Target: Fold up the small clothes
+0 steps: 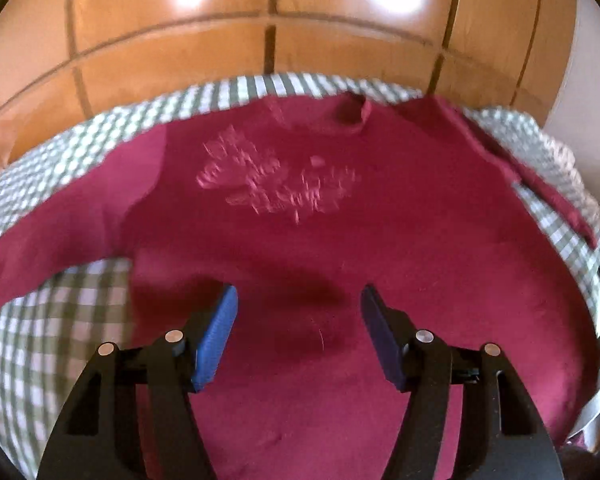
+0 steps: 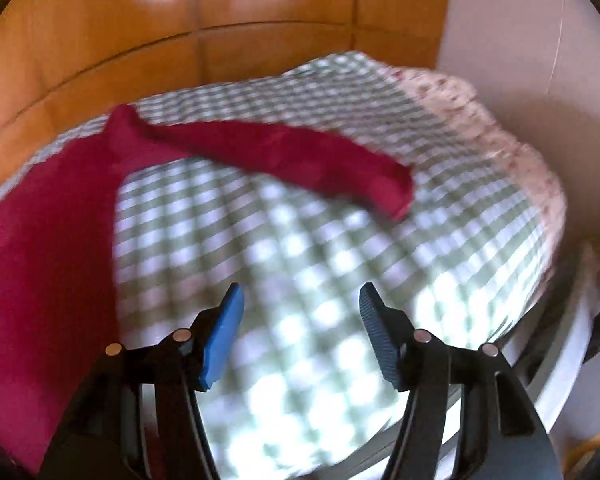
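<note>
**Red long-sleeved top, laid out flat, not yet folded**

Left wrist view. Item: red top (image 1: 340,240), spread face up across the middle of the frame on a green-checked cloth (image 1: 52,360); pale print on the chest, neckline at upper centre, one sleeve (image 1: 60,232) trailing to the left edge. Left gripper (image 1: 298,300) hovers over the lower body of the garment, fingers wide apart, holding nothing. Wooden panelled doors (image 1: 180,48) fill the top.

Right wrist view. Item: the other sleeve (image 2: 284,156), stretched from upper left toward centre right, cuff end free on the checked cloth. Right gripper (image 2: 300,300) sits above bare cloth at lower centre, fingers wide apart, empty. A floral-patterned fabric (image 2: 500,128) lies at the right rim; white wall (image 2: 520,40) beyond.

Handling note: the sleeves likely go in first. Pinch near the cuff, carry it flat across the chest, keep the body from dragging. The soft, rumpled cloth underneath may bunch; nothing else obstructs.
</note>
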The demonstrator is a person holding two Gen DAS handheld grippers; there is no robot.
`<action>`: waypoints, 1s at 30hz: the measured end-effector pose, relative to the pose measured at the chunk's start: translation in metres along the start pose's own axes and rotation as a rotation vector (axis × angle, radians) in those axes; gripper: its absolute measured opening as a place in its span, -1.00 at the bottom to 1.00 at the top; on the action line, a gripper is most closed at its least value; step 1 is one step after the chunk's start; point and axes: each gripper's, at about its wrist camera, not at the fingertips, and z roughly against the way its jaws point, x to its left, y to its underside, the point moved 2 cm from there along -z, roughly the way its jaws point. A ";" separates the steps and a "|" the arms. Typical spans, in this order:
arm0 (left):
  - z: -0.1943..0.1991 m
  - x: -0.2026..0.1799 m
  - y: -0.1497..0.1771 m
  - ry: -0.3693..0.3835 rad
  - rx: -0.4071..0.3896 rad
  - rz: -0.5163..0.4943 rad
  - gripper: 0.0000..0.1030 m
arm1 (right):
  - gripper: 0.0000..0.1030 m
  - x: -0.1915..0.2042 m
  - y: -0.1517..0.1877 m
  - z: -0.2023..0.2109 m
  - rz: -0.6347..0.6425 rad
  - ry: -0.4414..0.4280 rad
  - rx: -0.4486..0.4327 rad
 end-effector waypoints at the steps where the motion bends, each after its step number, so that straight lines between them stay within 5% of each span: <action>1: -0.010 0.001 0.003 -0.007 0.012 0.000 0.22 | 0.13 -0.003 -0.009 -0.011 0.020 0.027 -0.012; 9: -0.025 0.011 0.011 0.061 -0.007 0.044 0.48 | -0.01 -0.012 -0.054 -0.089 0.143 0.190 0.009; 11: -0.025 0.009 0.011 0.067 -0.010 0.046 0.52 | -0.88 -0.017 -0.060 -0.099 0.137 0.185 0.024; 12: -0.025 0.009 0.011 0.071 -0.009 0.046 0.53 | -0.94 -0.018 -0.064 -0.101 0.135 0.190 0.040; 23: -0.026 0.008 0.009 0.079 -0.007 0.049 0.56 | -1.00 -0.039 -0.121 0.001 0.120 0.129 -0.064; 30: -0.027 0.007 0.008 0.068 -0.003 0.040 0.56 | -1.00 -0.088 -0.178 -0.016 -0.037 0.179 -0.049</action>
